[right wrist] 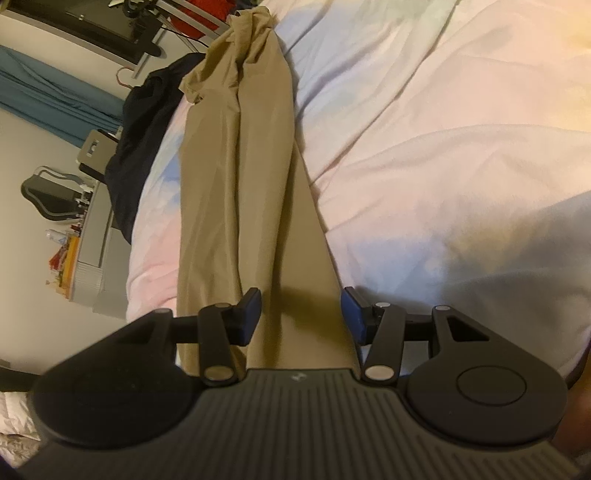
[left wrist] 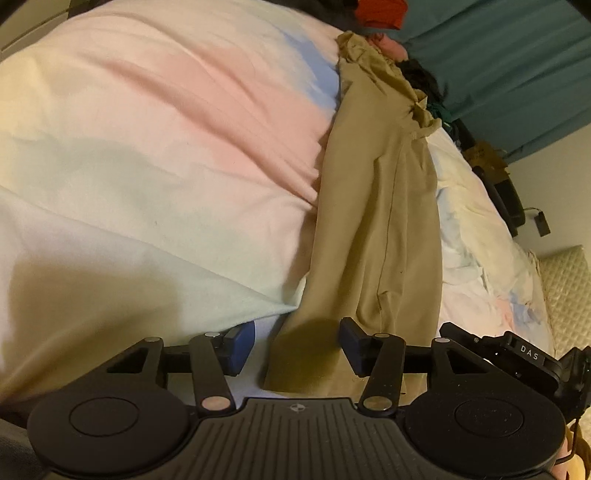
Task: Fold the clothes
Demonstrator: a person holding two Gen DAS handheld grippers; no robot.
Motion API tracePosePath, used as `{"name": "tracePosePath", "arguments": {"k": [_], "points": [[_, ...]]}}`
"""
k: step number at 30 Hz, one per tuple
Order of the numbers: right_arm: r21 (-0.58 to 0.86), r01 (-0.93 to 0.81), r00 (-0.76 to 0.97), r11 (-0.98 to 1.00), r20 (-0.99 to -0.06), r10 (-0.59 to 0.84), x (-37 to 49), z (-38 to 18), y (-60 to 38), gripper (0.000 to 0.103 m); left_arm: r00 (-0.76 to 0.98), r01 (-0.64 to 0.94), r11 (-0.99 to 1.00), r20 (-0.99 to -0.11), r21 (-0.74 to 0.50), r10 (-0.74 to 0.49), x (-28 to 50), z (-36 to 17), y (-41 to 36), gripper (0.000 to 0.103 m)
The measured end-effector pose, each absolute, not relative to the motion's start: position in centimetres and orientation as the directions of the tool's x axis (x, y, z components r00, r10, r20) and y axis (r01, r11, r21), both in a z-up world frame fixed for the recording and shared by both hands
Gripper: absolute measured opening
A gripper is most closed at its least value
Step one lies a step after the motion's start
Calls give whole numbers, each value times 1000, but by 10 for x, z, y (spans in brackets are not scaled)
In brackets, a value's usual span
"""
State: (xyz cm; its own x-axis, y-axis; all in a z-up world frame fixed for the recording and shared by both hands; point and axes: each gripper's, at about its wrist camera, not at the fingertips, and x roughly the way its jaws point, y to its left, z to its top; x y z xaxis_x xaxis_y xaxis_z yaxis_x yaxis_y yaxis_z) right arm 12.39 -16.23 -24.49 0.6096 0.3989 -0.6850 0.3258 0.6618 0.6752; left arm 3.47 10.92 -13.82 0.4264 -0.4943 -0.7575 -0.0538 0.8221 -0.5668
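Observation:
Long khaki trousers (left wrist: 384, 206) lie lengthwise on the bed, folded leg on leg, with the bunched waist at the far end. My left gripper (left wrist: 295, 345) hovers over their near hem. It is open, its blue pads (left wrist: 238, 347) stand apart on either side of the cloth and do not press on it. In the right wrist view the same trousers (right wrist: 236, 177) run away from me. My right gripper (right wrist: 302, 314) is open above the near leg end, with cloth under the gap and the pads (right wrist: 352, 314) clear of it.
A pastel pink, blue and yellow bedspread (left wrist: 166, 147) covers the bed. Dark clothes (right wrist: 140, 122) are heaped at the bed's edge beside the trousers. A teal curtain (left wrist: 517, 55) and a red garment (left wrist: 380, 11) are beyond. A black housing marked DAS (left wrist: 528, 356) sits close on the right.

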Motion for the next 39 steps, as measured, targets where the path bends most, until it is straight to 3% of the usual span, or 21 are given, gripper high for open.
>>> {"name": "tracePosePath", "arguments": {"k": [4,8,12,17,21,25,27,29,31,33,37,39], "points": [[661,351,572,663,-712,407,124,-250,-160,52,367,-51,768,-727,-639,-580,38,-149,107,52],[653,367,525,662,-733,432,124,-255,-156,52,326,-97,660,-650,-745,-686,40,-162,113,32],[666,348,484,660,-731,482,117,-255,-148,53,324,-98,653,-644,-751,-693,40,-163,114,28],[644,351,457,680,-752,475,109,-251,-143,51,300,-125,721,-719,-681,-627,42,-168,109,42],[621,340,450,707,-767,458,107,-248,-139,49,300,-119,728,-723,-675,-622,42,-168,107,44],[625,306,434,718,-763,479,108,-249,-132,49,272,-104,712,-709,-694,-651,45,-170,103,60],[623,291,425,726,-764,486,107,-248,-129,49,272,-96,713,-707,-695,-653,45,-168,102,61],[622,276,416,733,-765,492,106,-248,-125,49,281,-107,720,-716,-686,-640,43,-170,103,53],[606,288,420,741,-776,471,104,-248,-127,36,290,-120,728,-725,-675,-625,42,-170,104,42],[589,303,426,749,-787,446,103,-248,-129,15,301,-132,734,-733,-666,-610,42,-170,105,35],[598,267,496,756,-758,424,93,-230,-134,9,355,-140,705,-700,-695,-619,39,-164,114,12],[631,255,543,733,-720,431,86,-217,-142,8,397,-142,672,-664,-727,-634,34,-156,120,8]]}}
